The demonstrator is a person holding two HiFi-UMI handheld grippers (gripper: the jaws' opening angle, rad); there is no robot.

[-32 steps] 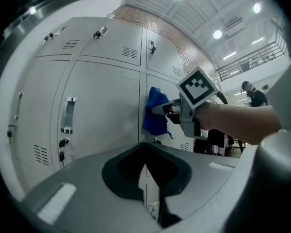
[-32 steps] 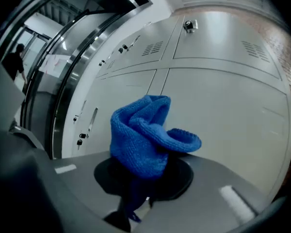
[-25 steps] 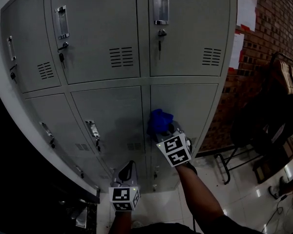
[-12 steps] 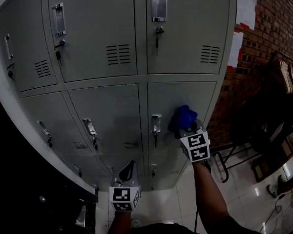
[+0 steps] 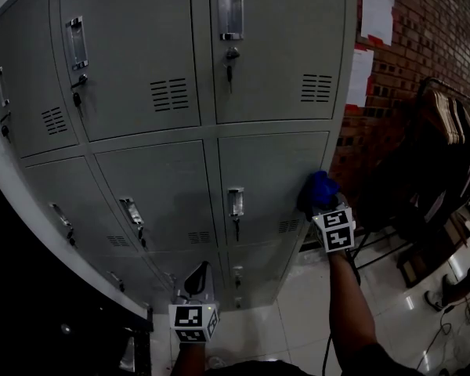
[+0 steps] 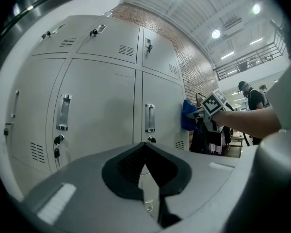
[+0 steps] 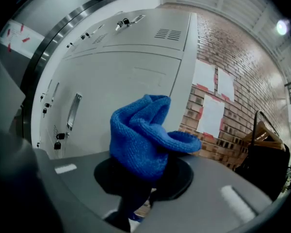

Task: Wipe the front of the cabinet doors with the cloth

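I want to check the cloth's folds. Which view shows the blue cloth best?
The right gripper view: the blue cloth fills the centre, bunched in the right claw, knit texture clear. The head view shows a small blue lump; the left gripper view, a distant patch.
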